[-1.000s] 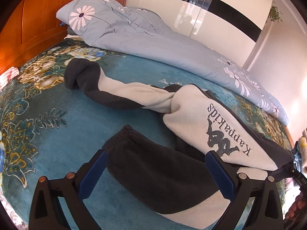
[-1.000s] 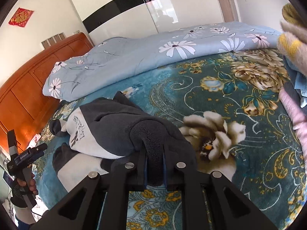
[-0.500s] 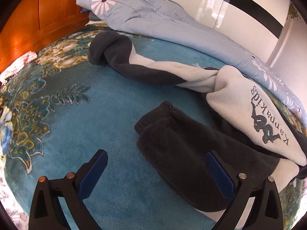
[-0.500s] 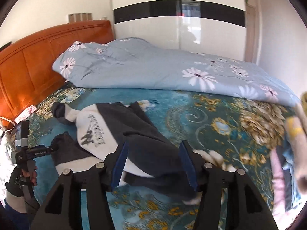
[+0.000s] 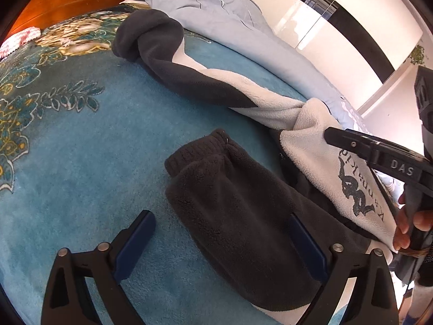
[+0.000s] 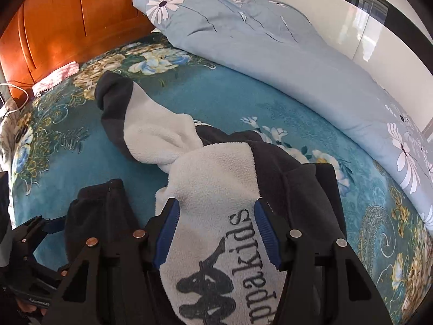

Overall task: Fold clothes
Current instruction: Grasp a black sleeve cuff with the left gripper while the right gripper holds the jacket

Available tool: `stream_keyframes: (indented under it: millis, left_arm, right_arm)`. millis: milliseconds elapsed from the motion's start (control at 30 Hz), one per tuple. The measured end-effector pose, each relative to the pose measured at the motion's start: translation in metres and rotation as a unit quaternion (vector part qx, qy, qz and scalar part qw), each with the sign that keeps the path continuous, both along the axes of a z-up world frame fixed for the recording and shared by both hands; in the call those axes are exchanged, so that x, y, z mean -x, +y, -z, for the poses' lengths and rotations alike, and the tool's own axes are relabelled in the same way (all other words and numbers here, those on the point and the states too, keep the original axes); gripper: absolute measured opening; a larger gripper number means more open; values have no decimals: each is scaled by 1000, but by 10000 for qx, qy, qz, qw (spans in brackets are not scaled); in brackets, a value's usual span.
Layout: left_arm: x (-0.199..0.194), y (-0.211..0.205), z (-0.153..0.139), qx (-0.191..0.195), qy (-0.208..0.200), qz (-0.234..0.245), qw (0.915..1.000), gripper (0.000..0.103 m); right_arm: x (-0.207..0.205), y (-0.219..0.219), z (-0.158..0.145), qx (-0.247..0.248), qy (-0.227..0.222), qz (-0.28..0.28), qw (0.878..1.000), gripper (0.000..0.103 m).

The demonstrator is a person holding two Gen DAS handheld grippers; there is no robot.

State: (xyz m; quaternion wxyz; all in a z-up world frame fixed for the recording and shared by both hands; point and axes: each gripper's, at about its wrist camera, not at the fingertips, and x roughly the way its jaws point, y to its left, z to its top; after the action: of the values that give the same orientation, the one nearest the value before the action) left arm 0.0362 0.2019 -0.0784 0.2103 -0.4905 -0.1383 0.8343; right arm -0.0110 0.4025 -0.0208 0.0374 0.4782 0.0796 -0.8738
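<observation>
A dark grey and cream fleece top (image 5: 319,159) with a black logo print lies crumpled on the teal floral bedspread (image 5: 67,146). One dark sleeve (image 5: 238,216) lies between the wide-open jaws of my left gripper (image 5: 219,233). The other sleeve (image 5: 167,62) stretches towards the headboard. My right gripper (image 6: 215,216) is open, its blue pads either side of the cream logo panel (image 6: 216,189), not closed on it. The right gripper also shows at the right edge of the left wrist view (image 5: 373,154).
A light blue flowered duvet (image 6: 270,46) lies along the far side of the bed. The orange wooden headboard (image 6: 62,24) is at the back left. A white glossy wardrobe (image 5: 338,19) stands beyond the bed.
My right gripper opened, letting go of the dark fleece, and moved over the cream logo panel. My left gripper drew nearer over the dark sleeve.
</observation>
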Motion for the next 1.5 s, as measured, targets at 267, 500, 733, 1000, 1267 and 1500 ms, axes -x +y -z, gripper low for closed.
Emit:
stream_keyframes:
  millis: [267,500,733,1000,1267,1500]
  left_arm:
    - [-1,-8,2,-240,-54,-225,9994,60]
    - [-8,-8,1,-336,-99,-237,9991,15]
    - [-21,-5,-29,-410,322,-110,9986,12]
    - [-16,5,-57,-445,616,10,9971,11]
    - [-4,-5,-57,-495,702,-155,9962,11]
    - [-2,-48,-84,-491,1264,-775,9877,10]
  right_arm:
    - [8,1,4,-68,-55,243,9997,39]
    - [-6,18,-13,359,244,449,9980,11]
    - [-45,93,-70,511,1041,1272,9851,10]
    - [-135,227,-101,583,1690,2941,9389,2]
    - [-166,255,-103,1017,1662,3017,9333,2]
    - [-122,191,-113,1177,1588,1794,9637,2]
